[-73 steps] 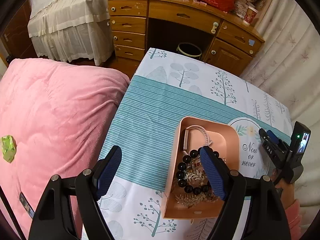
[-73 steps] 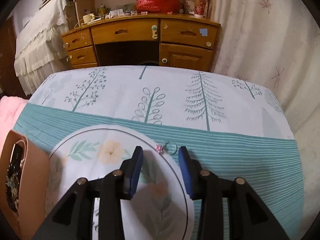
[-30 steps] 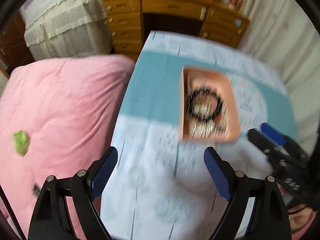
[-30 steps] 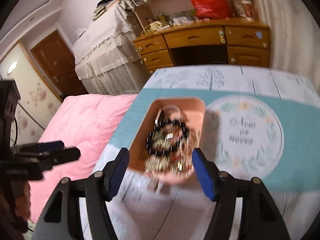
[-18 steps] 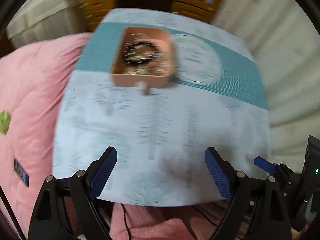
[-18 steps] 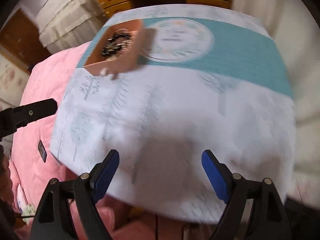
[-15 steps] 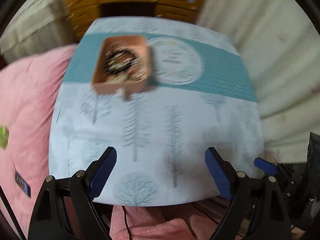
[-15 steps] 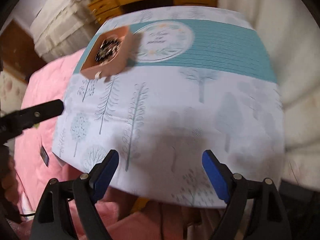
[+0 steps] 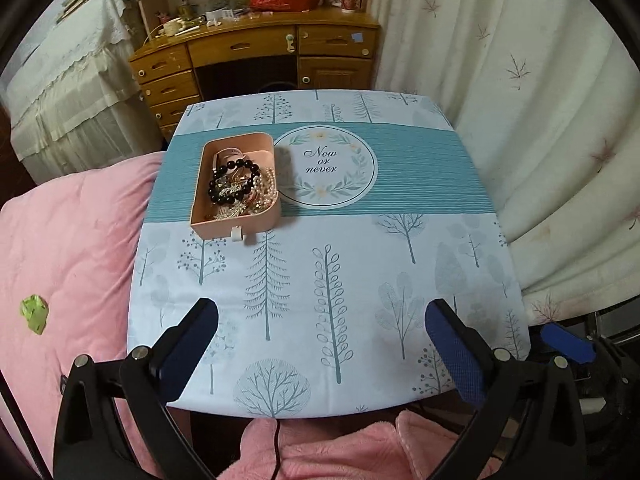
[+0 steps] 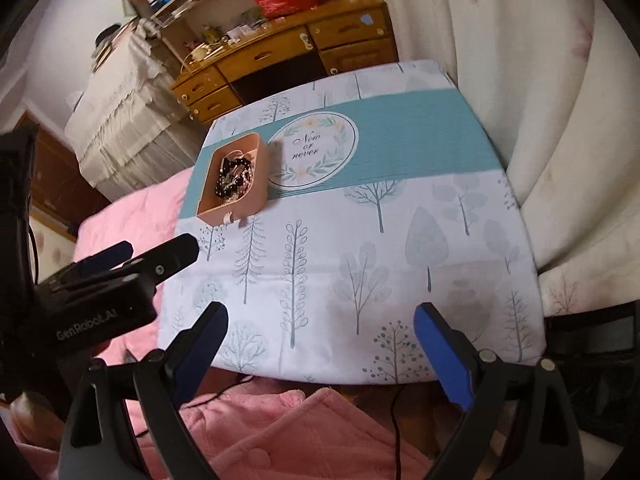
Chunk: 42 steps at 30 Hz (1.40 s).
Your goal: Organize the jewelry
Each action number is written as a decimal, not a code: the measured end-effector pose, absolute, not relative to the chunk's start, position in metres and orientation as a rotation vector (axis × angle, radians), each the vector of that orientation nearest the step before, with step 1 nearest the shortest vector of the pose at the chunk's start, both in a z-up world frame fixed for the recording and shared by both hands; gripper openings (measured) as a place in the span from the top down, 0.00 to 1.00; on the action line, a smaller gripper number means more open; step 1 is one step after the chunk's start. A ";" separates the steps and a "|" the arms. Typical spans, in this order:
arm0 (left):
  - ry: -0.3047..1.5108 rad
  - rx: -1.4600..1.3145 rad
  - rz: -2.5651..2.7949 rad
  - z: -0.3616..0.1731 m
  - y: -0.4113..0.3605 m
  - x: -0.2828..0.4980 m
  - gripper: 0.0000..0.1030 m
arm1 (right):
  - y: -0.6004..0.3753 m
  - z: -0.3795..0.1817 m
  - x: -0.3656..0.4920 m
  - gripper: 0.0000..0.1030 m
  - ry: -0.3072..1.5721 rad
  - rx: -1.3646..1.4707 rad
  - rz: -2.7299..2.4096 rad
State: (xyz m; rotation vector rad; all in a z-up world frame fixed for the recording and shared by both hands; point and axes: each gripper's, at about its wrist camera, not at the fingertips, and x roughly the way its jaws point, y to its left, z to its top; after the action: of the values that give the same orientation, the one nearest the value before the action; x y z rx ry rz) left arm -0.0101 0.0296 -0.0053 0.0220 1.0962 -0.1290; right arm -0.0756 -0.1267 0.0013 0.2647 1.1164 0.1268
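A pink open box (image 9: 236,222) stands on the table's left side, at the teal band of the tablecloth. It holds a black bead bracelet (image 9: 232,182) and a tangle of gold and pearl jewelry. The box also shows in the right wrist view (image 10: 240,204). My left gripper (image 9: 320,344) is open and empty, held above the table's near edge. My right gripper (image 10: 320,340) is open and empty, also over the near edge. The left gripper's body shows at the left of the right wrist view (image 10: 104,280).
A round "Now or never" print (image 9: 326,168) lies right of the box. A pink quilt (image 9: 68,260) covers the bed to the left. A wooden desk (image 9: 256,56) stands behind the table, and a curtain (image 9: 540,100) hangs on the right.
Both grippers pulled back and up from the box and the round print to the table's near edge. The right gripper opened wide. The small ring seen on the print earlier is no longer visible.
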 end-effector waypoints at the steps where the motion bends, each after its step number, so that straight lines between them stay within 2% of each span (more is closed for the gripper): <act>1: 1.088 0.026 -0.123 -0.004 0.029 -0.012 0.01 | -0.125 0.005 -0.077 0.08 1.099 0.247 0.132; 8: 1.010 0.032 -0.078 0.008 0.035 -0.024 0.01 | -0.121 0.013 -0.078 0.00 1.048 0.200 0.118; 42: 1.010 0.050 -0.030 0.007 0.040 -0.029 0.01 | -0.123 0.021 -0.078 0.00 1.010 0.188 0.085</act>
State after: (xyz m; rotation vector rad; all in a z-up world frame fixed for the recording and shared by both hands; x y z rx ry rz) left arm -0.0291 0.0405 0.0072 0.0504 1.0102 -0.0301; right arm -0.0775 -0.1233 0.0211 0.1881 1.0102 0.0847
